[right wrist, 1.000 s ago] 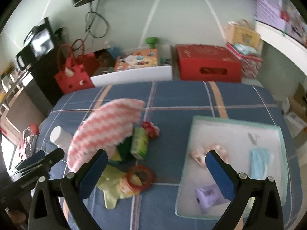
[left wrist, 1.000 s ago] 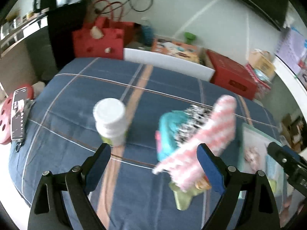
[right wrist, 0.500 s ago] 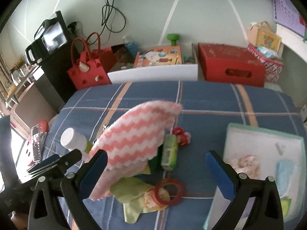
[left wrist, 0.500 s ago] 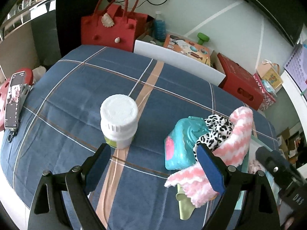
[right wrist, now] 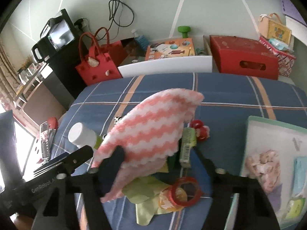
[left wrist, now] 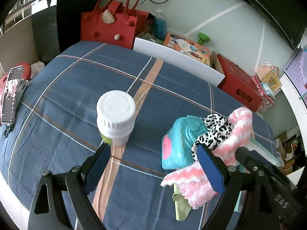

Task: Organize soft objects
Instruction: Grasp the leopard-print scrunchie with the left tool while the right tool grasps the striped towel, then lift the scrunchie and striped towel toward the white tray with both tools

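Note:
A pink-and-white zigzag cloth [right wrist: 149, 132] lies draped over a pile on the blue plaid cover. My right gripper [right wrist: 157, 161] is closing around the cloth's lower part. Its left finger [right wrist: 113, 164] touches the cloth's edge and its right finger is blurred, so I see no firm pinch. In the left wrist view the same cloth [left wrist: 238, 132] covers a leopard-print scrunchie [left wrist: 214, 128] and leans on a teal case [left wrist: 176, 143]. My left gripper [left wrist: 153, 168] stands open and empty in front of a white-capped bottle [left wrist: 115, 115].
A teal-rimmed tray [right wrist: 272, 134] at the right holds a pinkish soft item [right wrist: 262, 163] and a blue one [right wrist: 299, 166]. Near the pile lie a green cloth [right wrist: 145, 193], a red ring [right wrist: 186, 191], a green packet [right wrist: 187, 145] and a red scrunchie [right wrist: 199, 128]. A phone [left wrist: 9, 95] sits left.
The right gripper has come in lower over the pink cloth and its jaws have narrowed around it. The left gripper swung toward the bottle, then held still.

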`<state>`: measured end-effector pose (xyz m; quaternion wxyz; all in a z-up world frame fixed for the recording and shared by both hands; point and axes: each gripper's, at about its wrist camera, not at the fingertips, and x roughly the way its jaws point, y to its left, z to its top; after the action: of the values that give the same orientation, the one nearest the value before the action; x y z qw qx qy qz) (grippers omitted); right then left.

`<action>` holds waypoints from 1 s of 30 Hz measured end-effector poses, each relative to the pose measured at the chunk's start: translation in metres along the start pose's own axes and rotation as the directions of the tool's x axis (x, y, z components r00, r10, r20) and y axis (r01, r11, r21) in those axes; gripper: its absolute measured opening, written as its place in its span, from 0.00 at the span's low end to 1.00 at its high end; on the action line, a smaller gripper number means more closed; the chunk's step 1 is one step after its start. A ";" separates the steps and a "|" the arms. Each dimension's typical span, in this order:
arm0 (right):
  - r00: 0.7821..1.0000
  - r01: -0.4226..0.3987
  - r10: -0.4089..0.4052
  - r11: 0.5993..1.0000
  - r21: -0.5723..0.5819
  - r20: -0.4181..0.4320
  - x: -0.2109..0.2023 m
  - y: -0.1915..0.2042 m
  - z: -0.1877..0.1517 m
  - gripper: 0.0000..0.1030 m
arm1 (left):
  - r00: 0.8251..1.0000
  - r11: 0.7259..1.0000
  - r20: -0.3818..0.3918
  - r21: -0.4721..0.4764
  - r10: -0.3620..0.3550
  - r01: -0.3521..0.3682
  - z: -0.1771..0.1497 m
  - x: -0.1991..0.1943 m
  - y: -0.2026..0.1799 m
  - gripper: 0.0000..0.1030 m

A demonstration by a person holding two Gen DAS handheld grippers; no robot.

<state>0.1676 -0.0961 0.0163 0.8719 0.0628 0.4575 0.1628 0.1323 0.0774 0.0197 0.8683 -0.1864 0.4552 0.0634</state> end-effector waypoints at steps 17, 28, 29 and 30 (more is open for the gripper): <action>1.000 -0.026 0.026 1.000 -0.015 -0.007 -0.002 -0.001 -0.005 0.09 | 0.997 0.997 0.034 0.038 -0.071 0.070 0.002 -0.003 -0.018 0.86; 0.999 -0.017 0.018 1.000 0.011 -0.033 0.001 -0.015 -0.009 0.08 | 0.985 0.979 -0.005 0.114 -0.170 0.169 -0.001 0.010 -0.044 0.64; 0.999 -0.018 0.019 1.000 0.011 -0.035 0.001 -0.015 -0.009 0.08 | 0.984 0.977 -0.010 0.124 -0.175 0.175 -0.002 0.011 -0.047 0.64; 0.999 -0.018 0.019 1.000 0.009 -0.037 0.002 -0.014 -0.009 0.08 | 0.983 0.975 -0.017 0.130 -0.182 0.183 -0.003 0.012 -0.049 0.63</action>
<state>0.1641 -0.1094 0.0058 0.8615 0.0677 0.4736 0.1699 0.1509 0.0302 0.0210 0.8796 -0.1703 0.4417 -0.0470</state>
